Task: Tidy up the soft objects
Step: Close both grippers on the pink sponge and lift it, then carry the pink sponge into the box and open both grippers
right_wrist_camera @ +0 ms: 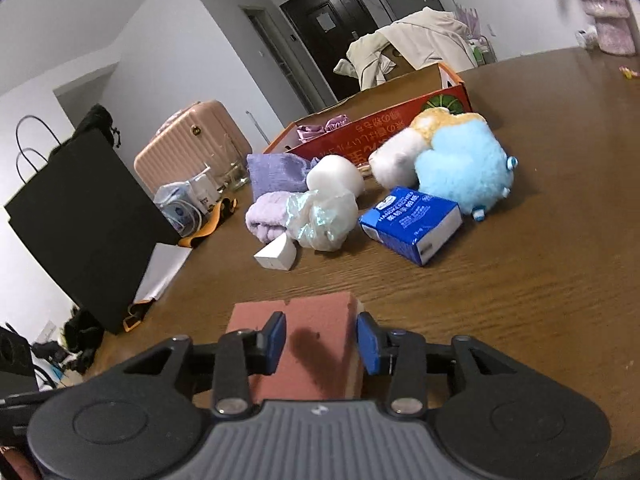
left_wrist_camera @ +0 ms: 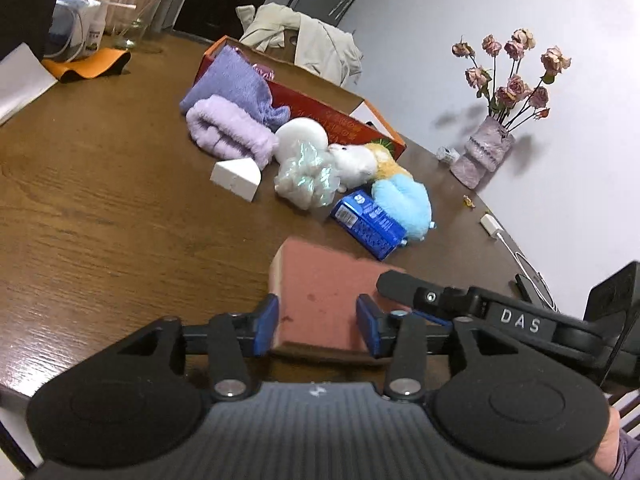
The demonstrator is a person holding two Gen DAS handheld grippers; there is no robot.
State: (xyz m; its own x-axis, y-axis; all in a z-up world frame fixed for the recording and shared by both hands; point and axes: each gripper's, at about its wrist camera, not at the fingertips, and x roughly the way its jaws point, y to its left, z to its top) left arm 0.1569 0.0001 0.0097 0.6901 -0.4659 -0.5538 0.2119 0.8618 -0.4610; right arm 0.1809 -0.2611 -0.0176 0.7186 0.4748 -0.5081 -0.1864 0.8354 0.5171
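My left claw (left_wrist_camera: 318, 326) and right claw (right_wrist_camera: 322, 338) both straddle the pink rectangular foam sponge (left_wrist_camera: 324, 296) lying on my brown wooden table (left_wrist_camera: 100, 208), jaws parted, though I can't tell if the pads actually touch it. Past it sit a blue tissue pack (right_wrist_camera: 412, 222), fluffy light-blue plush toy (right_wrist_camera: 460, 172), lilac rolled towel (left_wrist_camera: 228, 130), then the red cardboard box (left_wrist_camera: 320, 106).

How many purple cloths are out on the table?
2: a knit cloth leaning on the red box, and a fluffy rolled towel just before it. Others may be hidden inside.
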